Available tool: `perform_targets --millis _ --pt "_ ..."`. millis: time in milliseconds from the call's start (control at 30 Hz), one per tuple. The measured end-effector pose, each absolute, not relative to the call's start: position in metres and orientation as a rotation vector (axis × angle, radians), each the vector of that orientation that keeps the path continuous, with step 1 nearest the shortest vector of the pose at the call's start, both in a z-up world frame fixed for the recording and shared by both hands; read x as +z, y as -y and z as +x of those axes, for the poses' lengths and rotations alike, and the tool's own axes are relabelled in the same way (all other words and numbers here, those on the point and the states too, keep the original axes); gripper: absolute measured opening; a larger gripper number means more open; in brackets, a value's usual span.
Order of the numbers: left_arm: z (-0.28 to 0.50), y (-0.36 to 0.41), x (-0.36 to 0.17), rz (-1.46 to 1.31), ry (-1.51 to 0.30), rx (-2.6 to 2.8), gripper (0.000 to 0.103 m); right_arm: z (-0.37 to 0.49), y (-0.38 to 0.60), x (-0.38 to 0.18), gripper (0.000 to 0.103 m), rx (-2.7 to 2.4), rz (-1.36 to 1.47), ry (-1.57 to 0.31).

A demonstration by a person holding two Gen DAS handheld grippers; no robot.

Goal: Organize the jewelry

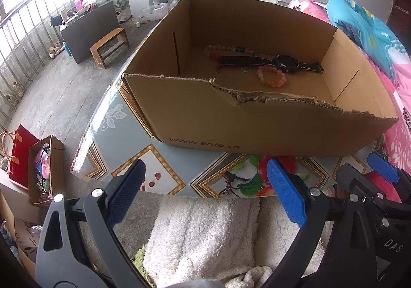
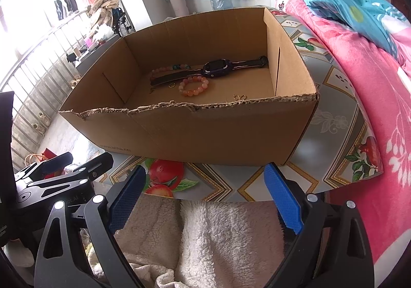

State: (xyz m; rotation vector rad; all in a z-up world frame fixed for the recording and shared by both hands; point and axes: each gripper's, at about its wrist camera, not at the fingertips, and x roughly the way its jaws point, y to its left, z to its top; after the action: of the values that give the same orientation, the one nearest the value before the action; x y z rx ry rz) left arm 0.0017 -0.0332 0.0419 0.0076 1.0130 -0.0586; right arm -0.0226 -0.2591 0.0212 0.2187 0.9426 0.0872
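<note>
Fluffy cream fleece fabric (image 1: 205, 231) lies closest, below both pairs of tongs. Left tongs (image 1: 205, 192) and right tongs (image 2: 204, 198), each black with blue textured pads, gape wide with nothing between them, hovering just short of the near wall of the open brown cardboard box (image 1: 257, 131).

That box, its near rim torn ragged, stands on the glossy fruit-and-flower patterned worktop (image 1: 123, 133). Inside the box, toward its far wall, from left to right: a pale string of mixed beads (image 2: 169, 67) lying against the far side of the dark strap; a dark purple wristwatch (image 2: 215, 69) stretched flat across the floor; just in front of the watch, a small gold ring (image 2: 171, 86) and a round bracelet of pink and orange beads (image 2: 194, 86). Near the box's torn front rim a small gold trinket (image 2: 240, 97) peeks out, too small to identify.

Right of the box, a pink floral blanket (image 2: 359, 87) borders the worktop.
</note>
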Motion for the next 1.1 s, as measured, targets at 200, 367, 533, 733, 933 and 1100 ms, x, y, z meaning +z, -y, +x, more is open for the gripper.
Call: perform_targets --millis 200,367,533,733,933,1100 --pt "0.0019 0.0333 0.0415 0.008 -1.014 -0.059 0.092 -0.023 0.2584 0.0202 0.091 0.086 0.221 -0.944" --pt "0.0023 0.0337 0.0411 0.01 -1.015 -0.057 0.092 -0.0228 0.2586 0.019 0.091 0.087 0.222 -0.944" --pt "0.0027 0.034 0.0403 0.011 -1.016 -0.056 0.092 -0.0234 0.2588 0.0172 0.091 0.087 0.226 -0.947" --pt "0.0026 0.0338 0.0395 0.011 -1.016 -0.056 0.092 -0.0225 0.2608 0.0166 0.091 0.09 0.227 -0.947" --pt "0.0028 0.0342 0.0397 0.013 -1.016 -0.054 0.092 -0.0227 0.2607 0.0171 0.091 0.092 0.227 -0.946" --pt "0.0025 0.034 0.0397 0.012 -1.015 -0.054 0.092 -0.0227 0.2608 0.0173 0.091 0.092 0.227 -0.946"
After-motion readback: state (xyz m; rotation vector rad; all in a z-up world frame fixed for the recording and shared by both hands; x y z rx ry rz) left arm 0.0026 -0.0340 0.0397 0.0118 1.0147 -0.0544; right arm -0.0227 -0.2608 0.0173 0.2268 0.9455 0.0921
